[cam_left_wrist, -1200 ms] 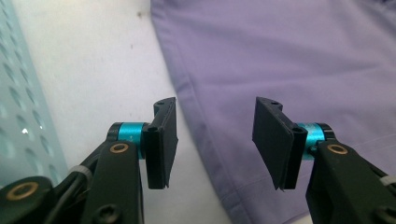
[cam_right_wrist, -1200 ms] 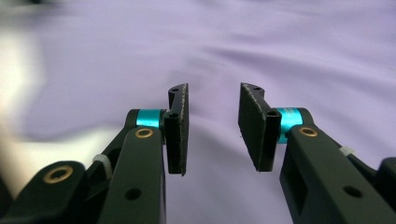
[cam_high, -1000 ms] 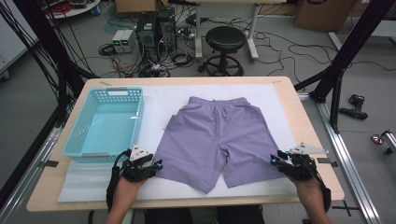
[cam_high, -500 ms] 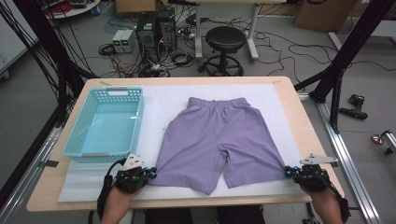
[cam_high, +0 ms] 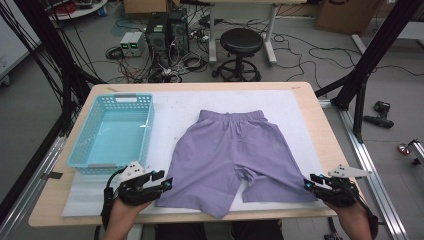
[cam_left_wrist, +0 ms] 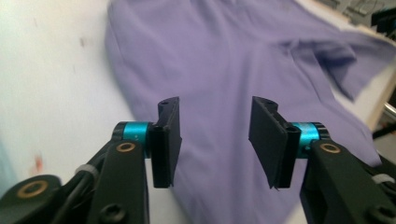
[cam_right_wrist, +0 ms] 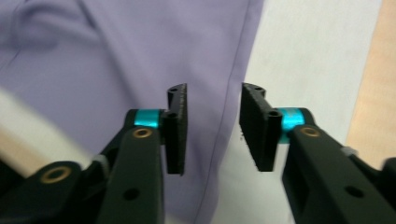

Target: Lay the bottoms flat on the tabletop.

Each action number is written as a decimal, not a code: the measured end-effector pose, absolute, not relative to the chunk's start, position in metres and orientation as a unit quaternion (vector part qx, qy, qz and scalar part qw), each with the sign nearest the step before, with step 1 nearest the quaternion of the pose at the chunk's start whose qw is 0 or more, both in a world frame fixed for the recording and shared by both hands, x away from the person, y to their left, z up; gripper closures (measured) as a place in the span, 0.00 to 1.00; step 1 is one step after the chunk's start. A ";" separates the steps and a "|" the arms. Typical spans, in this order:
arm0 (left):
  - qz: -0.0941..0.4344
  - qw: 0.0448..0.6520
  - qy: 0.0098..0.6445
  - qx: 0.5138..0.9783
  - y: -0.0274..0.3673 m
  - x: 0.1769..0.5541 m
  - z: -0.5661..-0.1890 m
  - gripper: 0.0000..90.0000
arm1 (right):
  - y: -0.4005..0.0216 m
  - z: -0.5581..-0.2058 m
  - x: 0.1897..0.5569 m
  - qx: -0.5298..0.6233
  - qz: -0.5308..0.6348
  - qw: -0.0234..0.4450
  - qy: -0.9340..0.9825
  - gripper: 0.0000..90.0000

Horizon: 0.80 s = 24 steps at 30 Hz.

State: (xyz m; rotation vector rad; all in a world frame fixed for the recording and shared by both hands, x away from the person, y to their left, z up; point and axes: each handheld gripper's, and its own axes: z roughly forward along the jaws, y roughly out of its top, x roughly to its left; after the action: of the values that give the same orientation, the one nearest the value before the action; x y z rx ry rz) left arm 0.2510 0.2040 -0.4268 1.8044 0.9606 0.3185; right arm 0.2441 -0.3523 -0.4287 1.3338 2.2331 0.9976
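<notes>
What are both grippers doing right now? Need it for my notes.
Left gripper: open, just reopened, above the purple shorts.
Right gripper: open, just reopened, over the shorts' edge.

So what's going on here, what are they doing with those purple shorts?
A person stands at the table with a handheld gripper in each hand, working on a pair of purple shorts spread flat on a white mat. The left gripper is at the outer edge of one leg and the right gripper at the outer edge of the other. Both have just been opening, with nothing between the fingers. A blue basket waits beside the shorts.
</notes>
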 end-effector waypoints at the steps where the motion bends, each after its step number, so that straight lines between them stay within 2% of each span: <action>1: 0.133 0.519 0.398 0.745 0.202 0.255 -0.425 0.56 | -0.350 -0.429 0.250 0.471 0.355 0.180 0.788 0.69; 9: 0.159 0.553 0.397 0.714 0.182 0.312 -0.410 0.51 | -0.328 -0.423 0.302 0.464 0.370 0.205 0.778 0.60; 16: 0.162 0.546 0.405 0.715 0.171 0.351 -0.396 0.49 | -0.316 -0.405 0.335 0.445 0.382 0.211 0.782 0.63; 21: 0.164 0.545 0.392 0.723 0.161 0.377 -0.392 0.49 | -0.303 -0.398 0.361 0.429 0.390 0.210 0.787 0.61; 24: 0.157 0.538 0.393 0.729 0.156 0.394 -0.397 0.51 | -0.297 -0.400 0.381 0.424 0.384 0.208 0.793 0.65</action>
State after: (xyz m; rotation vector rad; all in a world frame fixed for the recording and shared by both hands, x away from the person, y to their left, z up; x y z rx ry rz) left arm 0.3943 0.1558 -0.3973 1.7351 0.9347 0.3748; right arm 0.3808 -0.2970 -0.3997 1.1811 2.2078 1.0684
